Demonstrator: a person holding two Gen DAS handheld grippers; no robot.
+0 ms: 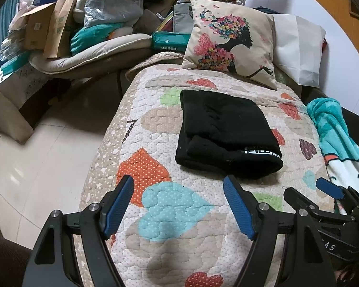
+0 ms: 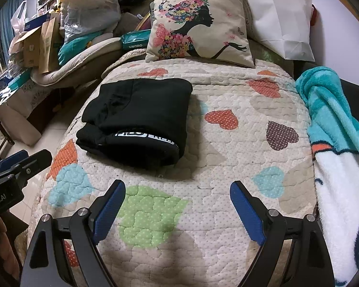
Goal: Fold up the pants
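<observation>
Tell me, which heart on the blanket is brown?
The brown heart with pale dots, near the teal fleece blanket. The other hearts on the quilt are orange, red, blue or green.

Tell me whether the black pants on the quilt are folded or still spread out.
Folded. The black pants lie as a compact, layered rectangle on the quilt, white-lettered band along the near edge. Both claws, left and right, are open and clear of them.

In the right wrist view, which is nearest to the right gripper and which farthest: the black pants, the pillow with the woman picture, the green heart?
From the right gripper:
1. Green heart, on the quilt between the fingers.
2. Black pants, folded, ahead on the left.
3. Pillow, at the far end of the quilt.
</observation>
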